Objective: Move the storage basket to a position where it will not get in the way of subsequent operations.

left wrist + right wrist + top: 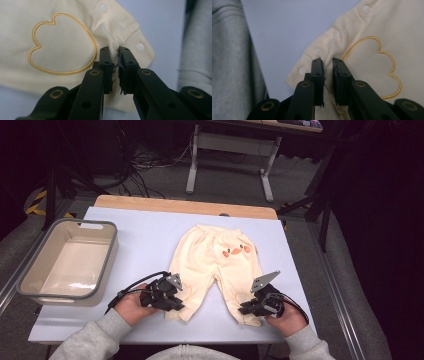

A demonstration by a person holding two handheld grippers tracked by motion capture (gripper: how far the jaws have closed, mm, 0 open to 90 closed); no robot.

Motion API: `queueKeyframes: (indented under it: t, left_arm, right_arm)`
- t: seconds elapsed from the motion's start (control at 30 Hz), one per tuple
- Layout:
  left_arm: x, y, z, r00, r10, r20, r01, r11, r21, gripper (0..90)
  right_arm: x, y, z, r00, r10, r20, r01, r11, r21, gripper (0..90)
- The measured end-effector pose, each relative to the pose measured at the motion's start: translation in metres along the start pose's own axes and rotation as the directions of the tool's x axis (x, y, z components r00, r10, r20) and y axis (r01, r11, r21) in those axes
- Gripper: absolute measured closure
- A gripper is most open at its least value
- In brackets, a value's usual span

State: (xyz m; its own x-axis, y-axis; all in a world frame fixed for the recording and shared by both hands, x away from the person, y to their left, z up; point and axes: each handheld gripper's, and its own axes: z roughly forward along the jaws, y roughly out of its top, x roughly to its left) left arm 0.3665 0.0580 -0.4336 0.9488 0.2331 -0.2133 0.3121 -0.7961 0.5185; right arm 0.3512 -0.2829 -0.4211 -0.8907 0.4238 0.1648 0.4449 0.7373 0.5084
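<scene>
A pair of cream baby trousers [215, 260] lies flat on the white table top [145, 230], waist away from me, with an orange duck face near the waistband. My left gripper [177, 306] is at the hem of the left leg. In the left gripper view the jaws [113, 48] are shut on a fold of the ribbed cuff [130, 37], beside a yellow embroidered outline [62, 45]. My right gripper [243, 310] is at the right leg's hem. Its jaws [327, 61] pinch the cream fabric [372, 32] just above the cuff.
A grey-rimmed, beige bin [30, 270] stands on the left side of the table. Grey sleeves [195, 50] [232, 62] reach in from the near edge. Beyond the table's wooden far edge [185, 205] are desk legs and cables on the floor.
</scene>
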Motion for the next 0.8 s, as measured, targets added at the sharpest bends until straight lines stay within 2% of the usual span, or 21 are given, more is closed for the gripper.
queueKeyframes:
  t: [0.03,0.07,0.1,0.13,0.17,0.2,0.23,0.33,0.4,0.43,0.47,0.5,0.53,0.57,0.63,0.67,0.7,0.73,0.8]
  left_arm:
    - [-0.002,-0.001,-0.001,0.9999,0.009,0.007,-0.009,0.9999,0.006,81.2]
    - [-0.002,-0.001,-0.001,0.9999,0.009,0.007,-0.009,0.9999,0.006,79.7]
    - [-0.003,-0.002,-0.002,0.9999,0.010,-0.014,-0.010,0.9998,-0.015,74.9]
    - [-0.003,-0.002,-0.002,0.9999,0.010,-0.014,-0.010,0.9998,-0.015,70.4]
    - [0.000,-0.002,-0.003,1.0000,-0.006,-0.002,0.006,0.9986,-0.053,66.1]
    - [0.001,-0.003,-0.004,0.9996,-0.026,-0.004,0.026,0.9974,-0.067,62.2]
    - [0.001,-0.003,-0.004,0.9996,-0.026,-0.004,0.026,0.9974,-0.067,54.9]
    - [0.009,-0.002,-0.012,0.9977,-0.060,-0.033,0.055,0.9893,-0.135,41.8]
    - [0.015,-0.002,-0.016,0.9954,-0.093,-0.021,0.089,0.9815,-0.170,38.7]
    - [0.017,-0.003,-0.019,0.9920,-0.124,-0.024,0.117,0.9749,-0.189,35.6]
    - [0.017,-0.003,-0.019,0.9920,-0.124,-0.024,0.117,0.9749,-0.189,31.3]
    - [0.021,-0.003,-0.021,0.9873,-0.152,-0.044,0.139,0.9648,-0.223,27.4]
    - [0.023,-0.004,-0.022,0.9858,-0.160,-0.052,0.144,0.9612,-0.235,24.6]
    - [0.023,-0.004,-0.022,0.9858,-0.160,-0.052,0.144,0.9612,-0.235,22.8]
    - [0.025,-0.004,-0.025,0.9831,-0.162,-0.086,0.135,0.9553,-0.263,20.2]
    - [0.024,-0.003,-0.027,0.9812,-0.164,-0.102,0.126,0.9449,-0.302,14.6]
    - [0.024,-0.003,-0.027,0.9812,-0.164,-0.102,0.126,0.9449,-0.302,13.5]
    - [0.025,-0.003,-0.029,0.9793,-0.170,-0.109,0.128,0.9399,-0.317,13.5]
    - [0.026,-0.003,-0.031,0.9750,-0.195,-0.106,0.147,0.9254,-0.349,12.1]
  right_arm:
    - [0.002,-0.002,-0.001,0.9997,-0.004,-0.022,0.004,1.000,0.007,79.8]
    - [0.002,-0.002,-0.001,0.9997,-0.004,-0.022,0.004,1.000,0.007,79.8]
    - [0.004,-0.006,-0.003,0.9995,-0.004,-0.032,0.004,1.000,-0.005,76.6]
    - [0.004,-0.007,-0.003,0.9995,-0.006,-0.031,0.005,1.000,-0.018,75.5]
    - [0.003,-0.009,-0.004,0.9993,0.003,-0.037,-0.004,0.999,-0.040,74.0]
    - [0.003,-0.009,-0.005,0.9994,0.008,-0.033,-0.010,0.998,-0.060,70.3]
    - [0.002,-0.009,-0.007,0.9998,0.011,-0.013,-0.013,0.996,-0.089,63.3]
    - [0.001,-0.007,-0.013,0.9992,0.020,0.033,-0.014,0.986,-0.168,52.1]
    - [-0.001,-0.004,-0.017,0.9982,0.033,0.049,-0.022,0.975,-0.220,43.4]
    - [-0.002,-0.003,-0.018,0.9976,0.036,0.060,-0.021,0.970,-0.241,38.8]
    - [-0.003,-0.001,-0.020,0.9964,0.042,0.074,-0.020,0.961,-0.275,34.0]
    - [-0.004,0.001,-0.021,0.9960,0.045,0.077,-0.020,0.954,-0.301,29.8]
    - [-0.004,0.002,-0.021,0.9955,0.043,0.084,-0.014,0.949,-0.315,25.8]
    - [-0.004,0.002,-0.021,0.9955,0.043,0.084,-0.014,0.949,-0.315,25.8]
    - [-0.003,0.004,-0.021,0.9925,0.034,0.117,0.008,0.939,-0.344,19.3]
    - [-0.003,0.005,-0.020,0.9933,0.012,0.115,0.030,0.934,-0.357,15.9]
    - [-0.003,0.005,-0.020,0.9933,0.012,0.115,0.030,0.934,-0.357,15.9]
    - [-0.003,0.006,-0.020,0.9919,0.019,0.126,0.028,0.930,-0.366,14.9]
    - [-0.003,0.007,-0.020,0.9908,0.026,0.132,0.027,0.922,-0.387,12.0]
